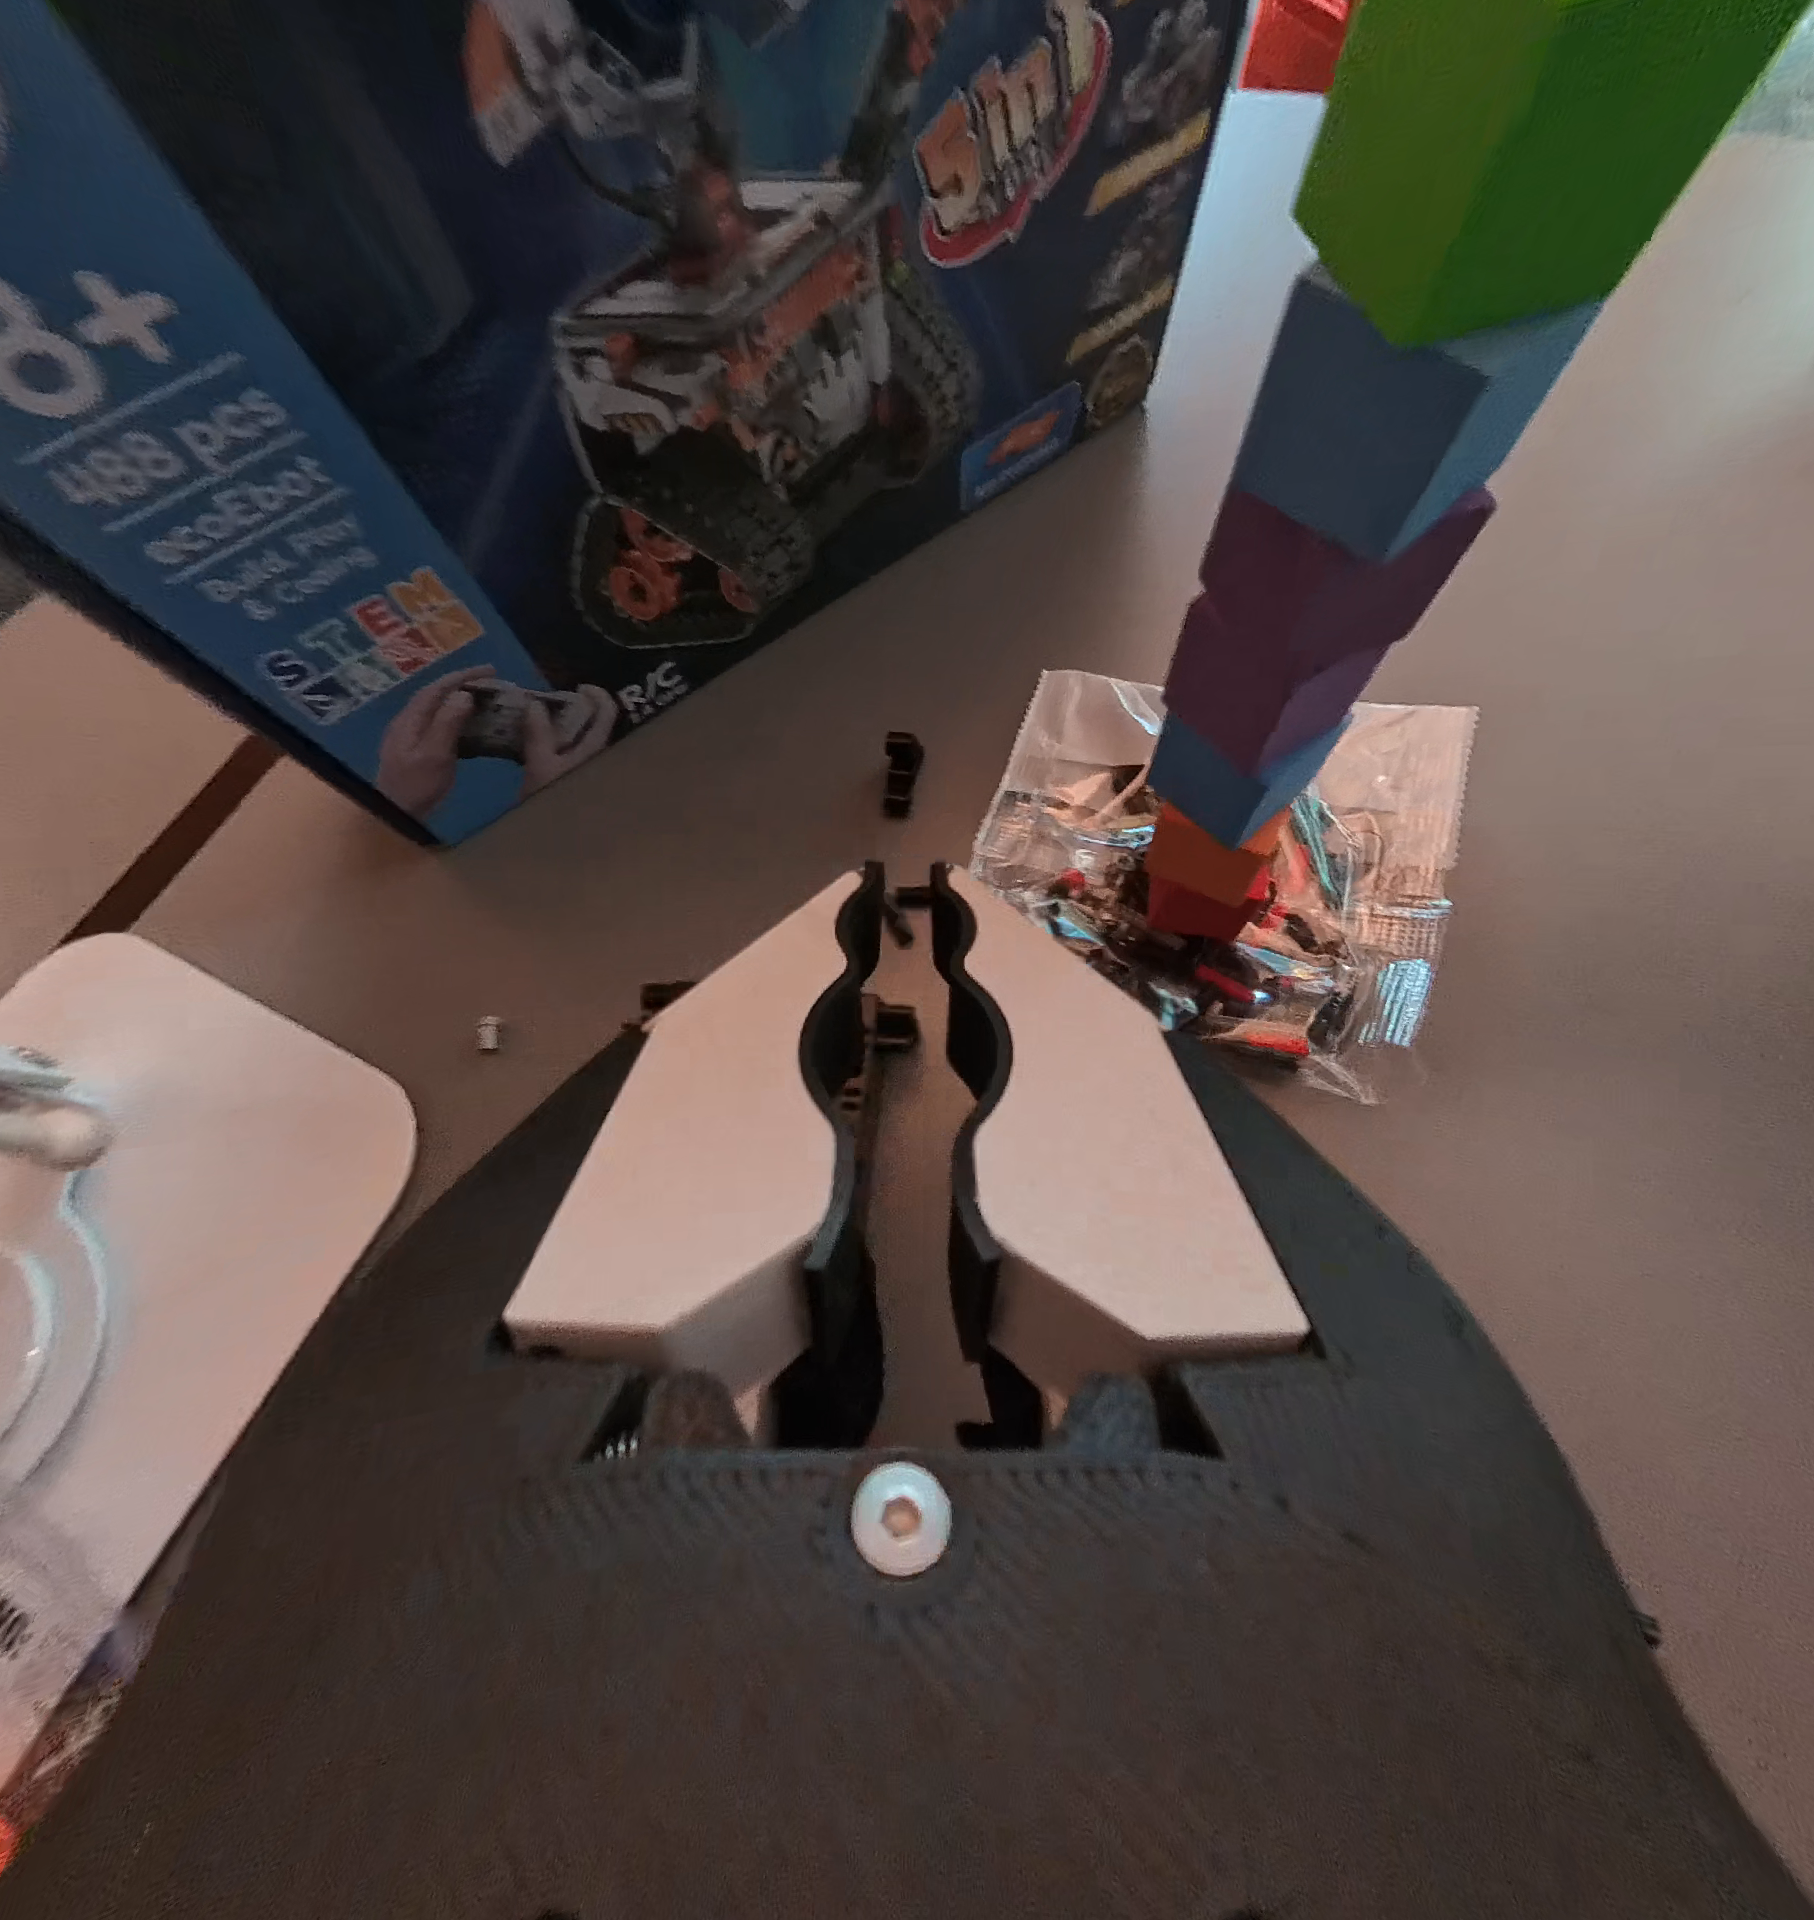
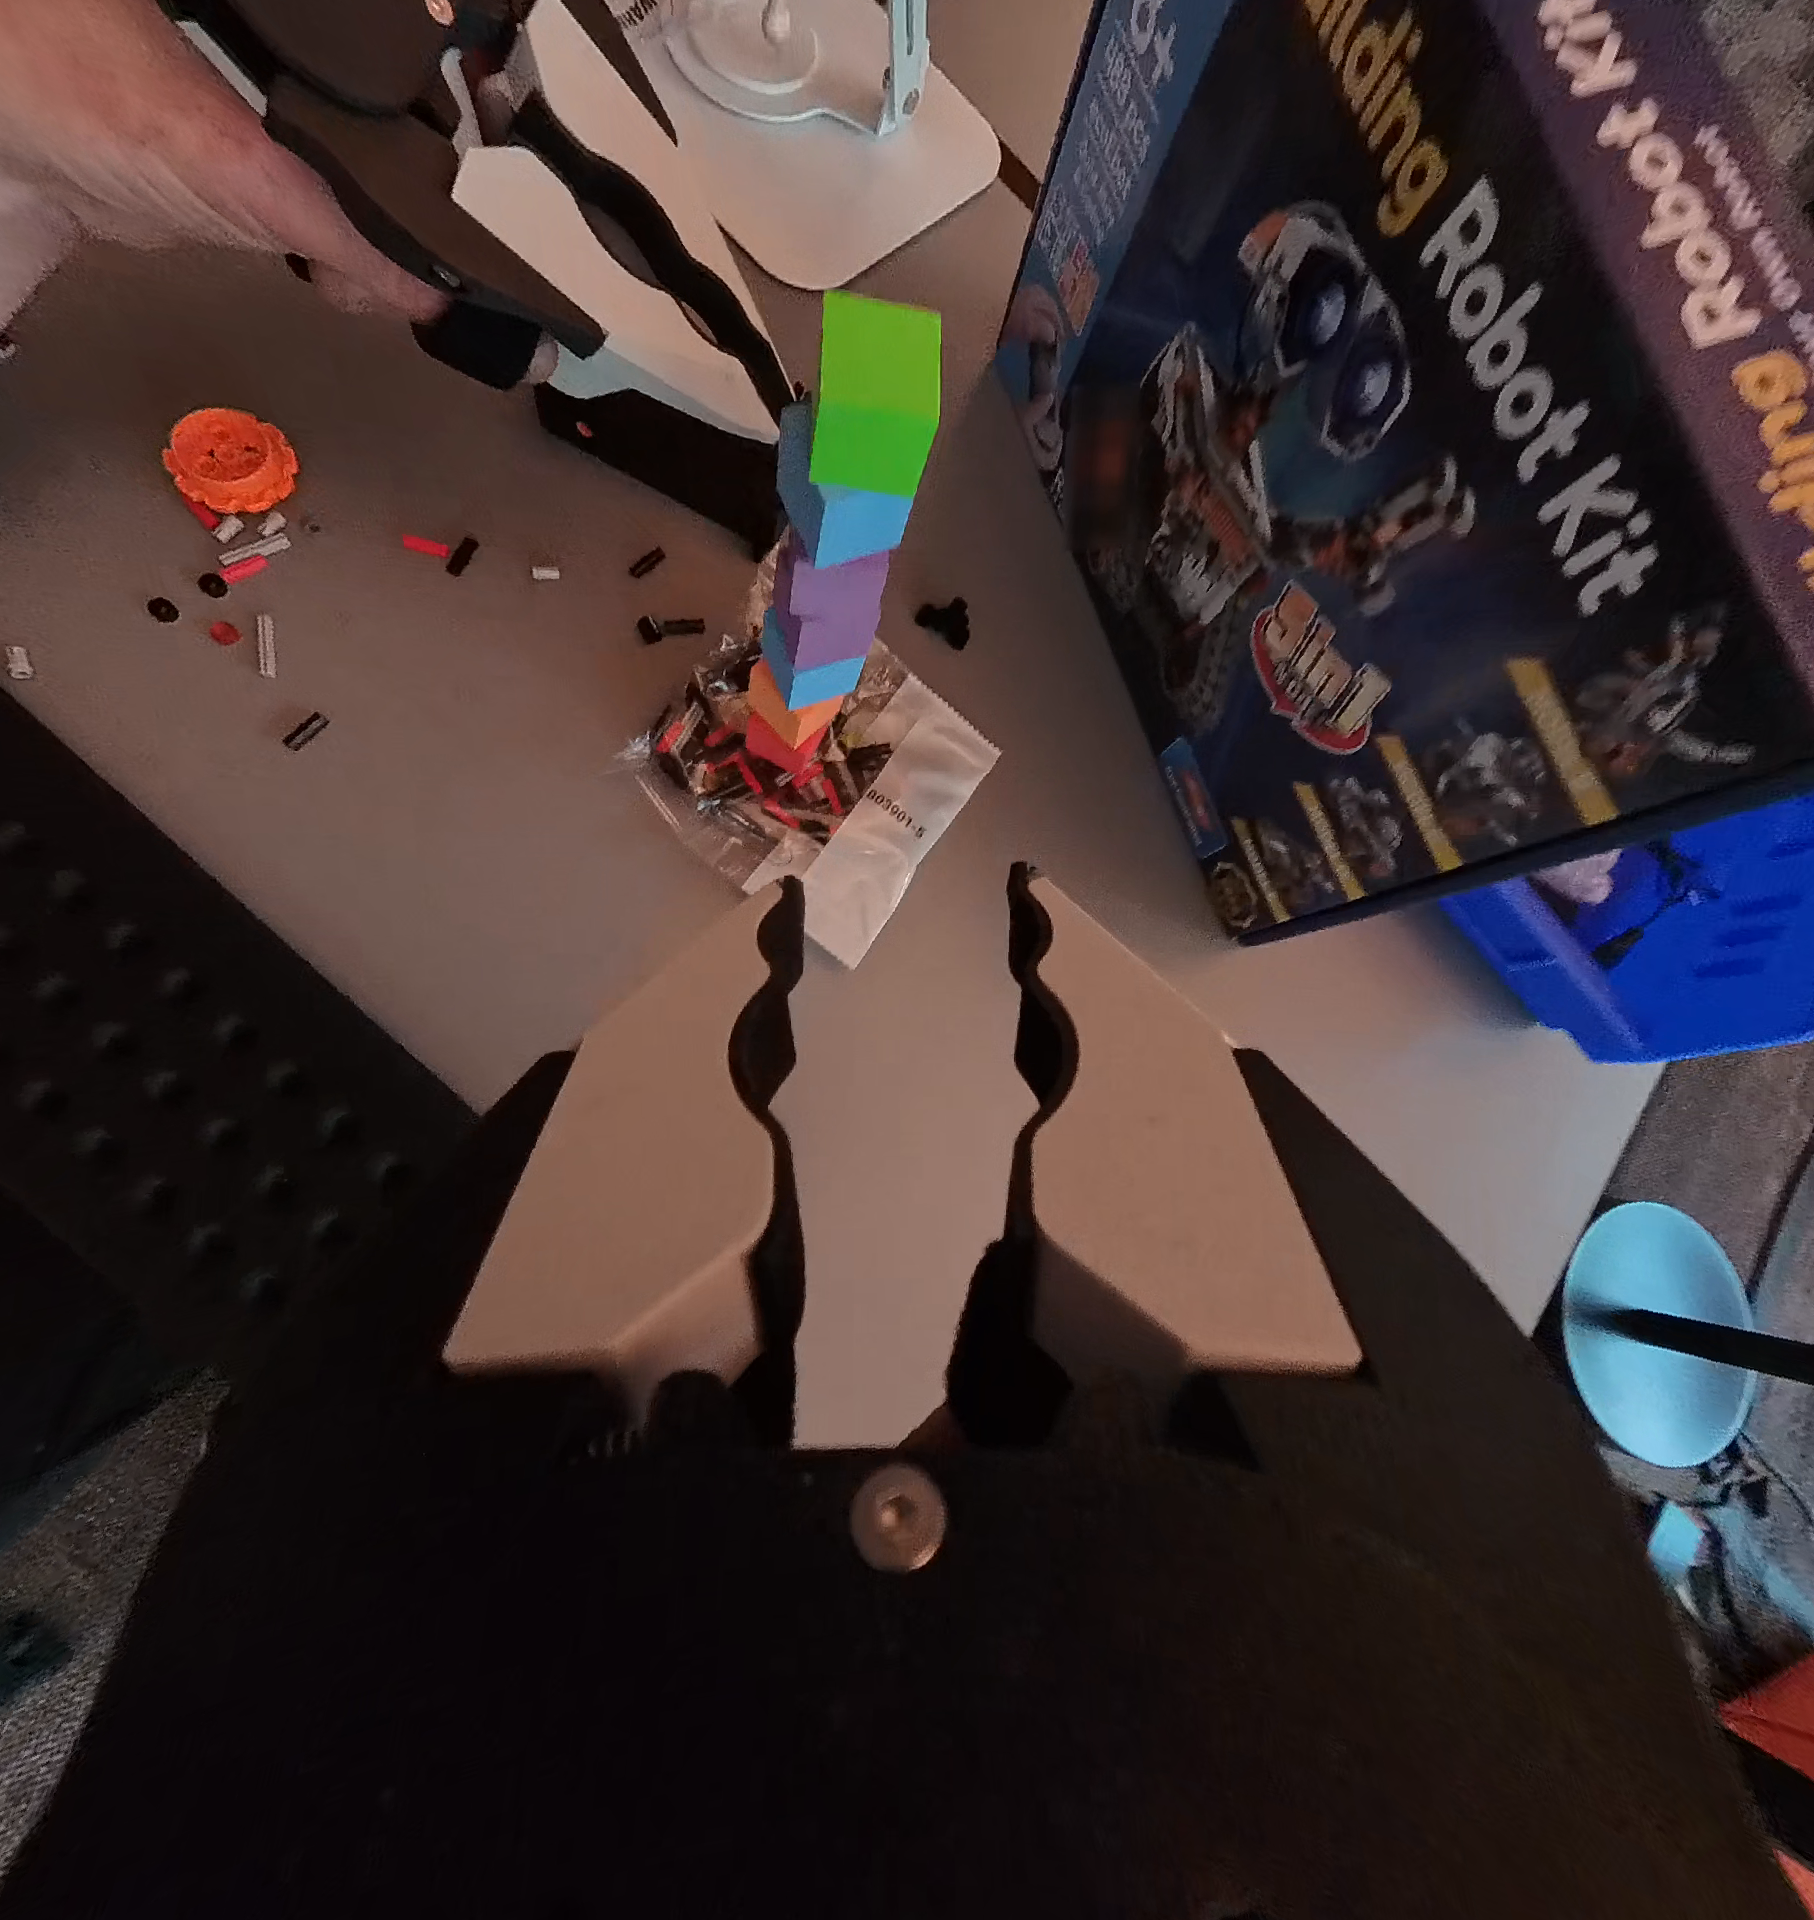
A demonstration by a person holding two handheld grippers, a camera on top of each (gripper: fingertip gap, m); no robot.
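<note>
Right wrist view: leaning block tower [image 2: 841, 540] (green-topped)

I am working at what looks like a hobby or lab workbench, though the wide-angle blur keeps me from being sure. A plain grey tabletop [image 2: 487, 831] carries a boxed robot building kit [image 2: 1422, 499], a clear bag of small parts [image 2: 841, 810], scattered loose pieces [image 2: 259, 582], and a perforated black board [image 2: 134, 1091] alongside.

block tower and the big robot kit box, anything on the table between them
In the right wrist view, one small black part lies between the block tower and the box; the rest is bare table.
</note>
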